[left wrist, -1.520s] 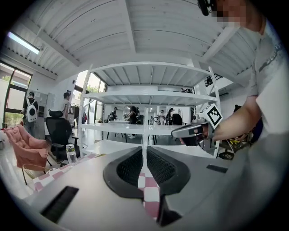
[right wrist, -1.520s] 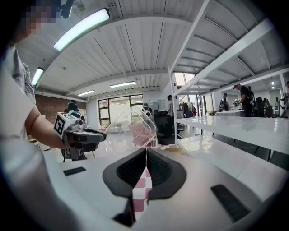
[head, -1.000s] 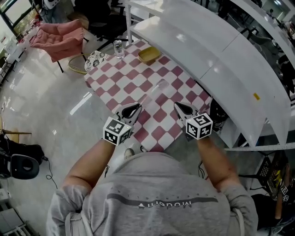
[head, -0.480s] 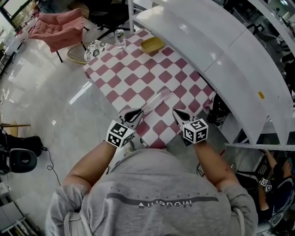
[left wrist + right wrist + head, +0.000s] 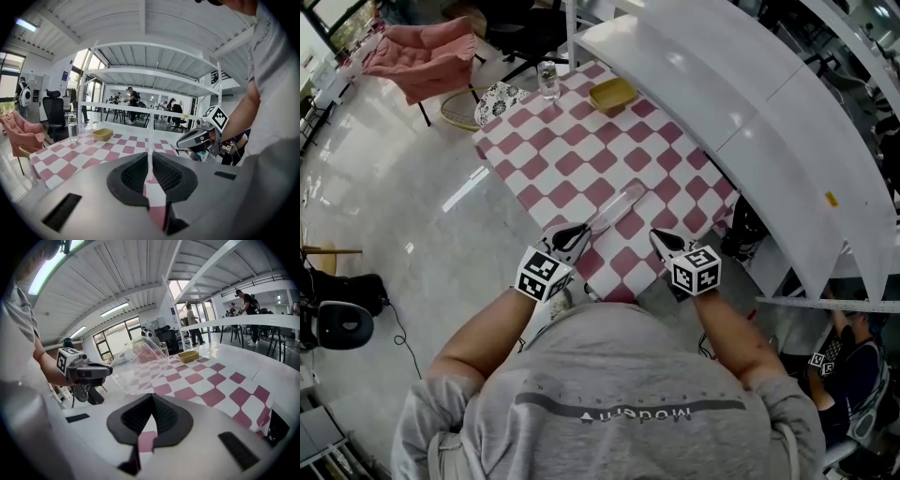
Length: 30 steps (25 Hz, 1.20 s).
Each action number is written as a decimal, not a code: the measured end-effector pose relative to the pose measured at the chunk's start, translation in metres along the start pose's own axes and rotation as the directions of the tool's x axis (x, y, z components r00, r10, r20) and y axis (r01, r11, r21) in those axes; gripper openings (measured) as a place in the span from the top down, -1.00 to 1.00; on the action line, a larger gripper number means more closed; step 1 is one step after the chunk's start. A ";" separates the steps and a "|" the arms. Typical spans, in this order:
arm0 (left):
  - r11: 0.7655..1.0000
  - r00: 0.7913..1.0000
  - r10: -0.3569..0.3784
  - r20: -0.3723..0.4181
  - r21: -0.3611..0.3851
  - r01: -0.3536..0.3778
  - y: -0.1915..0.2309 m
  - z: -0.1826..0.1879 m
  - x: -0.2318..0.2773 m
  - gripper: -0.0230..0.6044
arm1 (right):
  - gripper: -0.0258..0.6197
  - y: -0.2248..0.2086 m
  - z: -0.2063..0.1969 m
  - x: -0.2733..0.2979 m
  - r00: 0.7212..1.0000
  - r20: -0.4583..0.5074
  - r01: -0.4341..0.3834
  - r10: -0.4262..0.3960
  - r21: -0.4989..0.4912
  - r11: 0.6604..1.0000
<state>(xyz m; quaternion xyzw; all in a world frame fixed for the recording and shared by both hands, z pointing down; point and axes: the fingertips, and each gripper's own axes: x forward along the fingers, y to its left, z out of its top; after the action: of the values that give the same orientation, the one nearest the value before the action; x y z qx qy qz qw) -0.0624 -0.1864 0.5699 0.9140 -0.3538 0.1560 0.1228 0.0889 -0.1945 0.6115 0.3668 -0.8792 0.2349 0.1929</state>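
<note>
While your left gripper pinches the thin rim of the clear, rounded plastic tub over the checked tablecloth's near edge, your right gripper sits closed and empty just right; bare squares stretch far toward the yellow tray.

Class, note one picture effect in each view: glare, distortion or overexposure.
Head view: glare streak on the glossy floor; left gripper view: wide-angle lens bows the white shelving, corners black; right gripper view: ceiling lamp blown out, clear container glints.
</note>
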 end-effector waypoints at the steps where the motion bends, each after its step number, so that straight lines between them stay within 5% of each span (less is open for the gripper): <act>1: 1.000 1.000 -0.001 0.001 0.001 0.001 0.000 0.000 0.000 0.80 | 0.84 0.000 0.001 0.000 1.000 0.002 0.000 0.000 -0.002 1.000; 30: 1.000 1.000 0.000 0.025 0.006 0.000 -0.002 0.007 -0.005 0.80 | 0.85 0.009 0.015 0.000 1.000 0.027 -0.010 0.011 -0.043 0.999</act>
<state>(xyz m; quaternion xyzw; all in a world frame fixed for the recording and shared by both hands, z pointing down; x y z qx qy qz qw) -0.0628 -0.1843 0.5615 0.9163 -0.3548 0.1456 0.1157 0.0799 -0.1978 0.5969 0.3611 -0.8885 0.2121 0.1873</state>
